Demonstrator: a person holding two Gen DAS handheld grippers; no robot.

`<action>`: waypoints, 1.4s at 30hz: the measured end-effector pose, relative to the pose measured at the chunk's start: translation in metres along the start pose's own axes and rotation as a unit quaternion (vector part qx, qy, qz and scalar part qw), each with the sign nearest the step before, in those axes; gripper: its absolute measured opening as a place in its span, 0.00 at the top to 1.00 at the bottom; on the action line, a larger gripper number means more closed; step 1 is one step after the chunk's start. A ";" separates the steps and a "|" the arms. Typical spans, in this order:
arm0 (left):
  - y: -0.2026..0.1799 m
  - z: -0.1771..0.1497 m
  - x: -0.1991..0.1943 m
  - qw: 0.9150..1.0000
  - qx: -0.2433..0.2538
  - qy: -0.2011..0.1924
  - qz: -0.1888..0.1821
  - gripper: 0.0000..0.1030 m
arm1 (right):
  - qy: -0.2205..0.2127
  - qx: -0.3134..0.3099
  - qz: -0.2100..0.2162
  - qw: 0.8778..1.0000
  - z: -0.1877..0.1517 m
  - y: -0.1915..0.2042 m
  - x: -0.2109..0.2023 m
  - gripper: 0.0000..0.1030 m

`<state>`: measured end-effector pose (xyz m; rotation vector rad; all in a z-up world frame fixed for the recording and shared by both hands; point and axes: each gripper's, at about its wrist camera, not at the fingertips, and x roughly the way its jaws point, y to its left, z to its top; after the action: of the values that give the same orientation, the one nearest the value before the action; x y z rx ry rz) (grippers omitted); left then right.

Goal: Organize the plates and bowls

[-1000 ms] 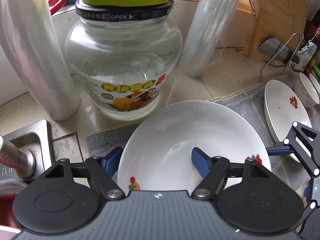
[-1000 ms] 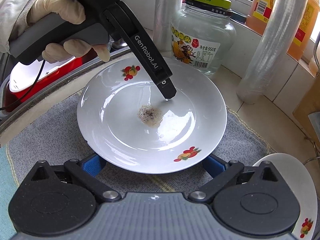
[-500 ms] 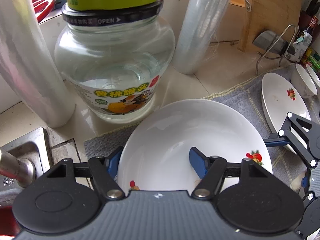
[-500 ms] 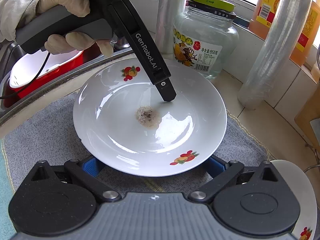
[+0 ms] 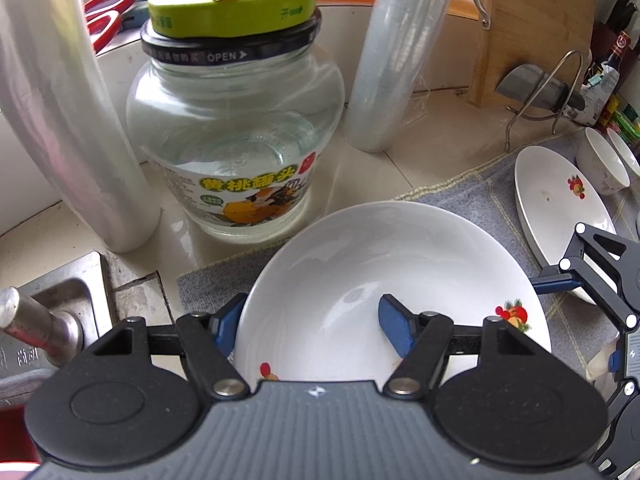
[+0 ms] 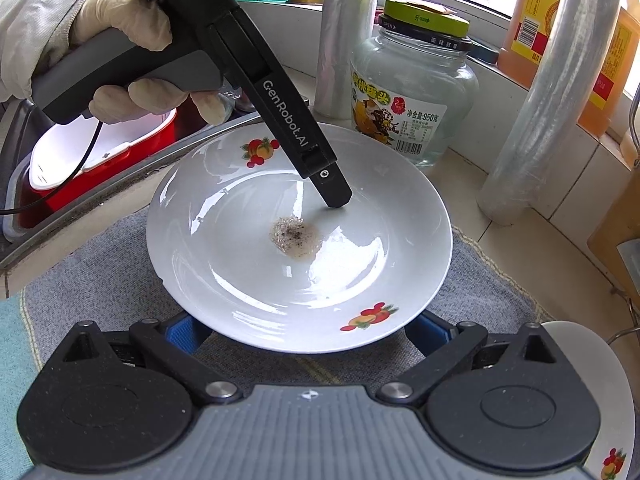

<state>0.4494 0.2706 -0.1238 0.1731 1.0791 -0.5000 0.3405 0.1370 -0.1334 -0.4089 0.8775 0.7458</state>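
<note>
A white deep plate with fruit prints and a brown food smear in its middle sits over the grey mat. My left gripper straddles its rim, one blue pad outside and one inside the plate, jaws wide apart, not clamped. In the right wrist view its finger rests inside the plate. My right gripper is open, both blue pads under the plate's near rim. A second white plate and two white bowls lie to the right.
A glass jar with a green lid stands behind the plate between two rolls of cling film. A wooden board and wire rack are at back right. A sink with a red basin is on the left.
The plate has risen and tilted slightly; both views drew back and upward from the jar. The left gripper stays astride the rim.
</note>
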 end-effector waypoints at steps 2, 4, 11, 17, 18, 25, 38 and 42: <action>-0.002 -0.003 -0.007 1.000 0.001 -0.006 0.001 0.33 | -0.002 -0.003 -0.001 1.000 0.000 0.003 -0.005 0.00; -0.004 -0.006 -0.015 1.000 0.000 -0.011 0.002 0.33 | -0.005 -0.005 -0.002 1.000 0.000 0.007 -0.011 0.00; -0.017 -0.028 -0.044 1.000 -0.006 -0.029 0.010 0.33 | -0.011 -0.013 -0.001 1.000 -0.006 0.027 -0.031 0.00; -0.027 -0.052 -0.059 0.999 -0.020 -0.035 0.015 0.33 | -0.013 -0.021 0.004 1.000 -0.017 0.048 -0.046 0.00; -0.028 -0.057 -0.061 0.999 -0.022 -0.035 0.017 0.33 | -0.012 -0.023 0.005 1.000 -0.019 0.052 -0.048 0.00; -0.033 -0.084 -0.071 0.999 -0.039 -0.032 0.017 0.33 | -0.004 -0.033 0.015 0.999 -0.032 0.075 -0.056 0.00; -0.039 -0.120 -0.071 0.998 -0.054 -0.021 0.020 0.33 | 0.016 -0.042 0.029 0.999 -0.047 0.096 -0.052 0.00; -0.040 -0.126 -0.070 0.998 -0.058 -0.020 0.017 0.33 | 0.023 -0.043 0.025 0.998 -0.050 0.099 -0.048 0.00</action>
<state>0.3033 0.3040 -0.1180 0.0781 1.0621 -0.4078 0.2207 0.1540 -0.1265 -0.4841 0.9035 0.8255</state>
